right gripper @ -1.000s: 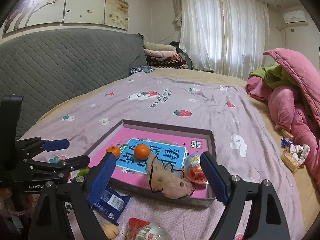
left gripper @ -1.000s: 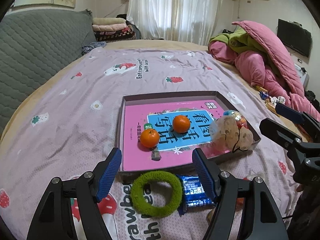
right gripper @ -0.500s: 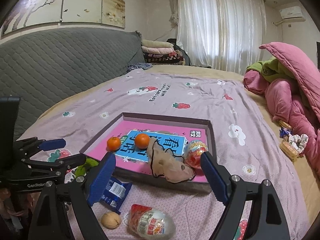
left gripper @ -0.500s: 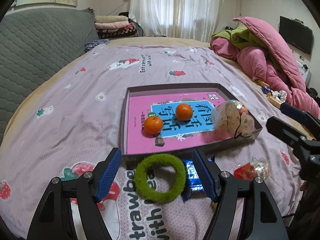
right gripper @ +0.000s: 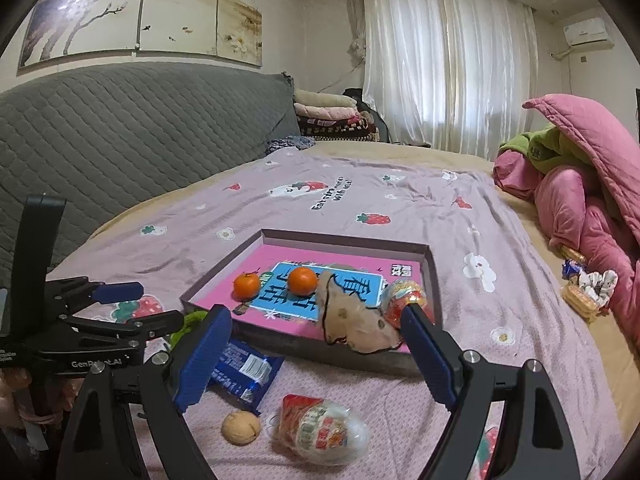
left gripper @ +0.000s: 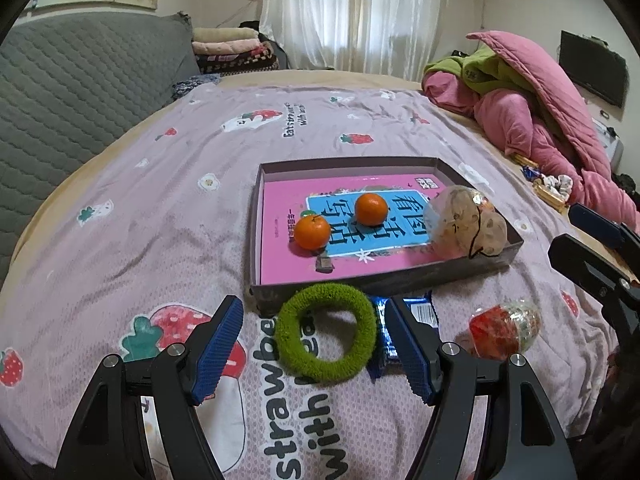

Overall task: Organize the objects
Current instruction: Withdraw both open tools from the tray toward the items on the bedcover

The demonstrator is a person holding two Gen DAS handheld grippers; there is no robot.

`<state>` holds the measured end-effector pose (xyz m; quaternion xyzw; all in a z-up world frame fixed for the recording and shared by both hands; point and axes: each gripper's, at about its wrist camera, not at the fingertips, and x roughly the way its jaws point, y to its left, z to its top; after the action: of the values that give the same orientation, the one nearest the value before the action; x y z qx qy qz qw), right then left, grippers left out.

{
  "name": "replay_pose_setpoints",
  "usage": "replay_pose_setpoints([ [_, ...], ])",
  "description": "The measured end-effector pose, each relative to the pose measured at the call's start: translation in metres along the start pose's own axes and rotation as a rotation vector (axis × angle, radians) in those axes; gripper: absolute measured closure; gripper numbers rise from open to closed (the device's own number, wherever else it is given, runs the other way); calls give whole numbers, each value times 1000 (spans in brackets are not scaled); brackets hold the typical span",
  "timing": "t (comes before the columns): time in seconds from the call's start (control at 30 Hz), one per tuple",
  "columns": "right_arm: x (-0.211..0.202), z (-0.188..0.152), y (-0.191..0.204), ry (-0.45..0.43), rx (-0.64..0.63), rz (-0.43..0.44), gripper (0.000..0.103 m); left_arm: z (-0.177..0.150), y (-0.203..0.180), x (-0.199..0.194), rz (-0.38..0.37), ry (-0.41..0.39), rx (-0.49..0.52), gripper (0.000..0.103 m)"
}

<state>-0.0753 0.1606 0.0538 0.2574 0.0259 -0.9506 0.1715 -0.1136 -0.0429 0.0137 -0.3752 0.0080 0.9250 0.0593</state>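
Left wrist view: the left gripper (left gripper: 312, 344) hangs over the bedspread (left gripper: 132, 216) with its jaws wide and nothing between the pads, framing the green fuzzy ring (left gripper: 326, 332) that lies just outside the near wall of the shallow box (left gripper: 372, 284). That alignment suggests the ring is the next pick. A blue snack packet (left gripper: 420, 312) lies partly under the ring's right side, so a closing grip could catch both.

In the right wrist view the right gripper (right gripper: 316, 356) is also spread wide and empty, hovering above a wrapped egg-shaped toy (right gripper: 324, 428) and a walnut (right gripper: 241, 428) on the cover.

Inside the box, on a pink book, sit two tangerines (right gripper: 276, 282), a tan bag (right gripper: 356, 320) and a second wrapped egg (right gripper: 404, 300) in the near right corner. The sorting looks about half done, with four items still outside.
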Motion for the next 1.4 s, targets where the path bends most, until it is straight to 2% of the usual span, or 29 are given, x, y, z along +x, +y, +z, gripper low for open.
replay_pose_setpoints([
  [0.43,-10,-23,25,18,-65,8,17,-11,2,-4,4,15,0,28],
  [0.93,-14,-50,10,43,-45,-59,17,-33,-8,-5,-11,46,19,28],
  [1.17,-18,-63,9,45,-21,-55,17,-38,-11,-1,-13,62,29,28],
  [1.4,-17,-66,21,54,-54,-32,17,-43,-11,3,-12,81,30,28],
])
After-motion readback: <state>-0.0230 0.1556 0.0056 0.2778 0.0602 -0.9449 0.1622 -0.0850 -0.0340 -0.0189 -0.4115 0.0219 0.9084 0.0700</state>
